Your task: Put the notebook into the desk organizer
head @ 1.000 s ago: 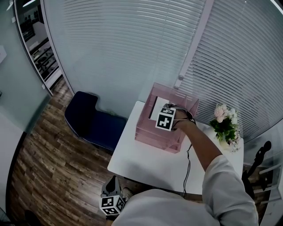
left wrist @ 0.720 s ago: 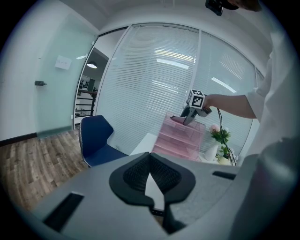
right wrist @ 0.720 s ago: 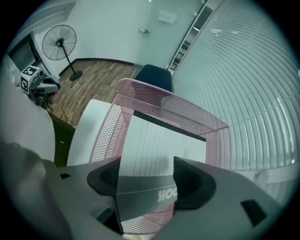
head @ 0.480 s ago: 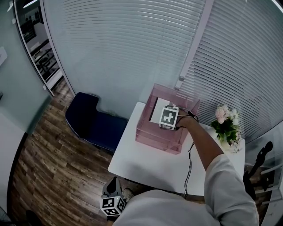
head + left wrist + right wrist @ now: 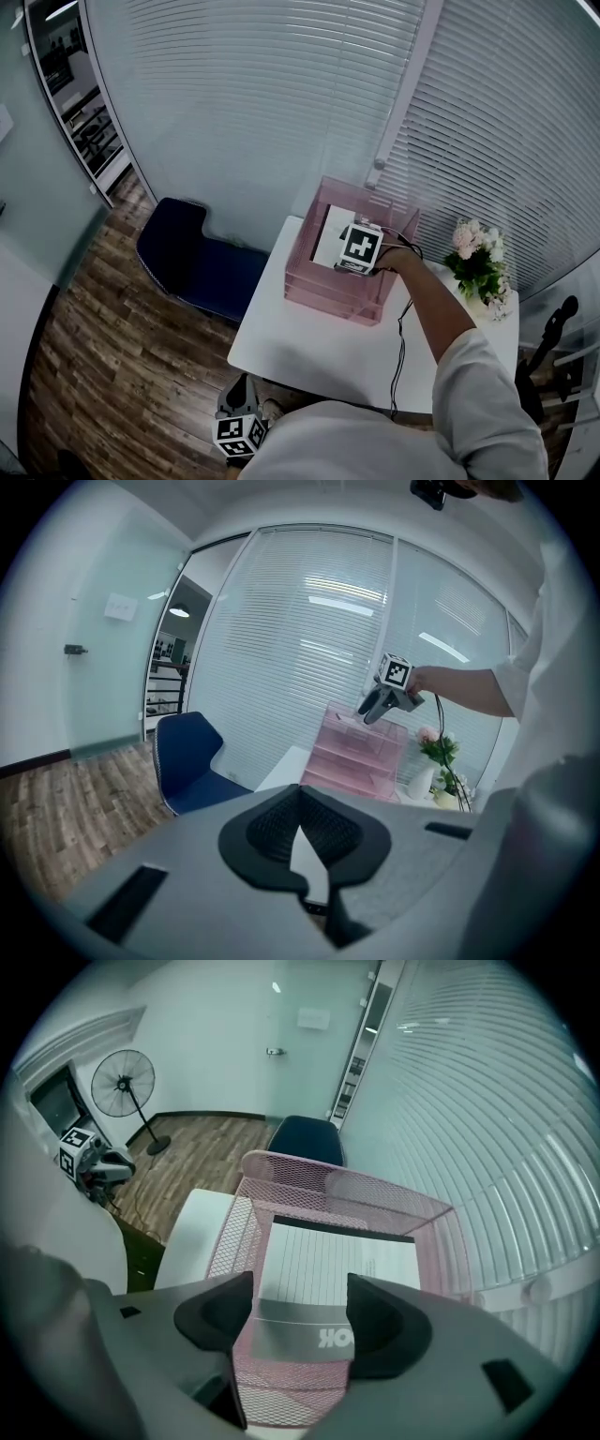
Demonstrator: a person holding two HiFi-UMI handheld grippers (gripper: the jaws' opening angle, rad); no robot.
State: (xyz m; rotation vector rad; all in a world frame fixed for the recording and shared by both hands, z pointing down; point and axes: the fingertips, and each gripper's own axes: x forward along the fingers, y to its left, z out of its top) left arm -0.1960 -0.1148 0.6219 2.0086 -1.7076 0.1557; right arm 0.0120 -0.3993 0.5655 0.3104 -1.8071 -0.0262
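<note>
- The right tool (image 5: 300, 1312) has drifted a little over the last 1 s, away from the notebook's (image 5: 323, 1265) middle and toward its near edge, so more of the white page now shows on the tool's far side.
- Its jaws stand wide apart and nothing is pinched between them. The notebook's grey title band lies just beneath and beyond the gap, not touching either pad as far as I can tell.
- The notebook lies flat in the top tray of the pink mesh desk organizer (image 5: 375, 1199), directly under and ahead of the right tool, with its dark spine edge at the end farthest from the tool.
- It sits squarely within the tray walls and has not shifted in the tray while the tool moved over it.
- I read that as the release being done: the notebook is in its place and the task looks all but finished, with only the tool's pull-back clear of the tray rim left.
- The left tool (image 5: 300, 808) has stayed low at the person's side, well apart from the organizer and below the edge of the white counter (image 5: 309, 347). Its 2 pads are pressed together on nothing and it plays no part here.
</note>
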